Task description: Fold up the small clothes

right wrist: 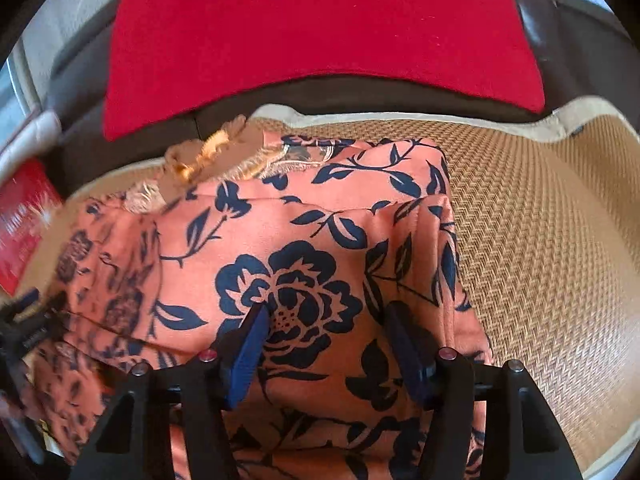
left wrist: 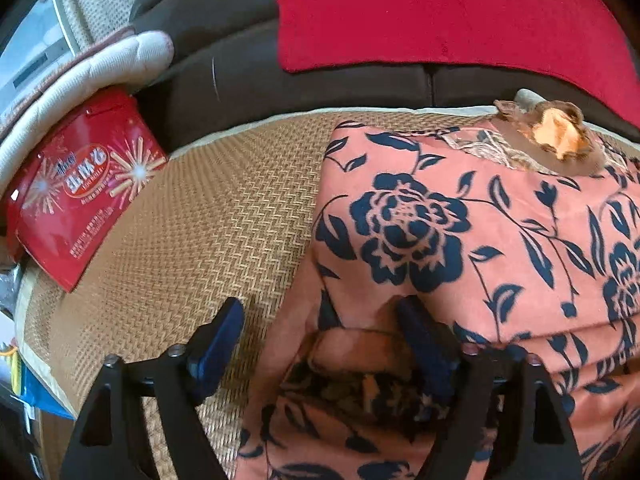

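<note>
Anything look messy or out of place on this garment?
Mostly tidy. The garment lies folded on the mat, but at its near left corner the layers gape open, showing the darker inside. Nothing spilled or damaged.

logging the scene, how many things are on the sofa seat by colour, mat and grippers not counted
Red: 2, the red tin and the red cloth on the sofa back.
Salmon with navy flowers: 1, the folded garment.
White: 1, the quilted pad.
Total: 4
</note>
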A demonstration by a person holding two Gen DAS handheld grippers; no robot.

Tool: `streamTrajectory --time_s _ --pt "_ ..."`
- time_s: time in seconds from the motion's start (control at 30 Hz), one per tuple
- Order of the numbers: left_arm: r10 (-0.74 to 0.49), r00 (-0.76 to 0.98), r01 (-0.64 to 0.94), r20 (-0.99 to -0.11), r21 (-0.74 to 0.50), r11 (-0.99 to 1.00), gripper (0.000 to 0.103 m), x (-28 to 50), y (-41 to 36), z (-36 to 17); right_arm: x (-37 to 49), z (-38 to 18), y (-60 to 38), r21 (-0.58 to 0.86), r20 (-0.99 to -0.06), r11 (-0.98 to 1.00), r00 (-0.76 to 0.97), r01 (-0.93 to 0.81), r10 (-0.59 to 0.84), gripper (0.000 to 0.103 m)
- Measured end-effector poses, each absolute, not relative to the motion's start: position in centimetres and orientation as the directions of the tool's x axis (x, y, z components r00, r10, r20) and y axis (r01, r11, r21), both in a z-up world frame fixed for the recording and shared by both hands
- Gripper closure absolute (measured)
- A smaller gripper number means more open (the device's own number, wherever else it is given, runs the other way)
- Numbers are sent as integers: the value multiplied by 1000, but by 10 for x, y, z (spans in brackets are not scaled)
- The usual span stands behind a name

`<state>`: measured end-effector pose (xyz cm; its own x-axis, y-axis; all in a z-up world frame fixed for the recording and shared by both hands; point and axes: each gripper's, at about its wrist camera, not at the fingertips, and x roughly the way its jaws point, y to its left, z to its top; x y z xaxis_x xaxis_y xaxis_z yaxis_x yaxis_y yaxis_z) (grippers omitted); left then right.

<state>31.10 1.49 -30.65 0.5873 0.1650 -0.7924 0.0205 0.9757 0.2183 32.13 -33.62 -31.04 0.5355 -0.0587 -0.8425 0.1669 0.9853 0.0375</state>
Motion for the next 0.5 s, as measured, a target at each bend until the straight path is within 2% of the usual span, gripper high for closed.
streamTrajectory --time_s 0.1,0.13,0.5 --pt "104 550 -2 -829 123 992 8 327 29 -310 332 -313 -340 39 -853 984 519 172 -57 38" --pt "107 548 -4 -829 126 992 5 332 32 -312 335 -314 -341 37 -854 984 517 171 -58 38" --pt "113 590 1 -800 140 990 4 360 20 -316 355 -319 -348 50 -843 980 534 194 -63 38"
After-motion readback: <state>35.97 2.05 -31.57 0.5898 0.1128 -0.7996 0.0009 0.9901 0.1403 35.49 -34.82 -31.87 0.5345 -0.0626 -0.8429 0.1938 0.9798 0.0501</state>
